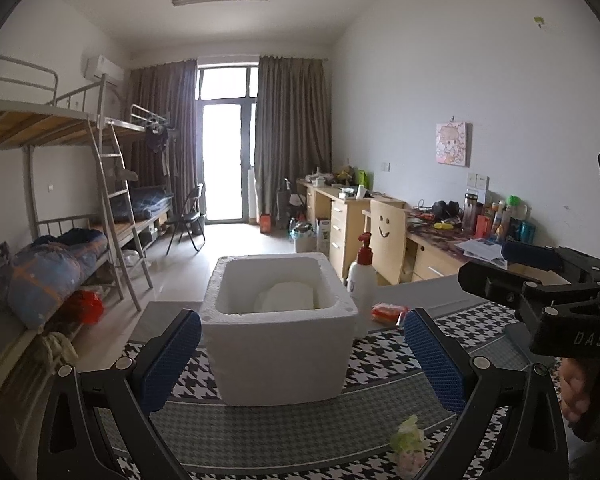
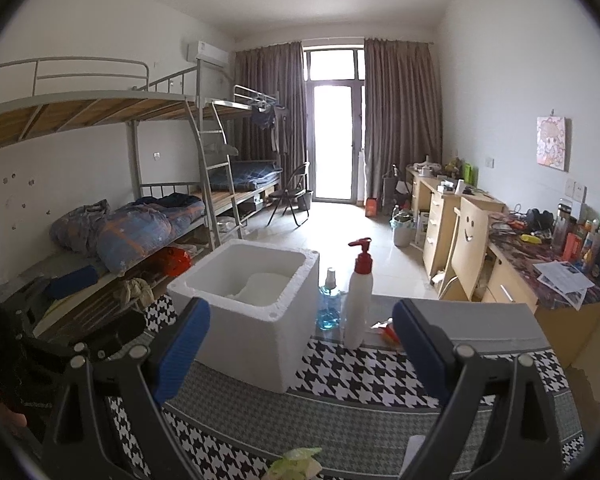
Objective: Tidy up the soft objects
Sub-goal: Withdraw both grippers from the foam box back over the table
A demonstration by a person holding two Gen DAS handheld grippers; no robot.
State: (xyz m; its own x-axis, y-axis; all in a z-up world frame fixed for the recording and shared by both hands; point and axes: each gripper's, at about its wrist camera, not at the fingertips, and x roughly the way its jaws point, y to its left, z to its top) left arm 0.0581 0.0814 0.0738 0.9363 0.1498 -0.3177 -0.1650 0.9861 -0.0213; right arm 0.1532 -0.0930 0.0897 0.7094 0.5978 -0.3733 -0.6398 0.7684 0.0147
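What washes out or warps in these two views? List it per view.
Left wrist view: balcony door blown out white by backlight, bunk bed rails bowed by fisheye. Right wrist view: same door glare, floor reflection, foam box interior nearly featureless white.

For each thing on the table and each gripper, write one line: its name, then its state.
White foam box: upright, open-topped, something white inside.
White pump bottle with red top: upright.
Blue liquid spray bottle: upright, behind box.
Orange packet: lying flat.
Green-white soft bundle: lying near edge.
Left gripper: open, empty.
Right gripper: open, empty.
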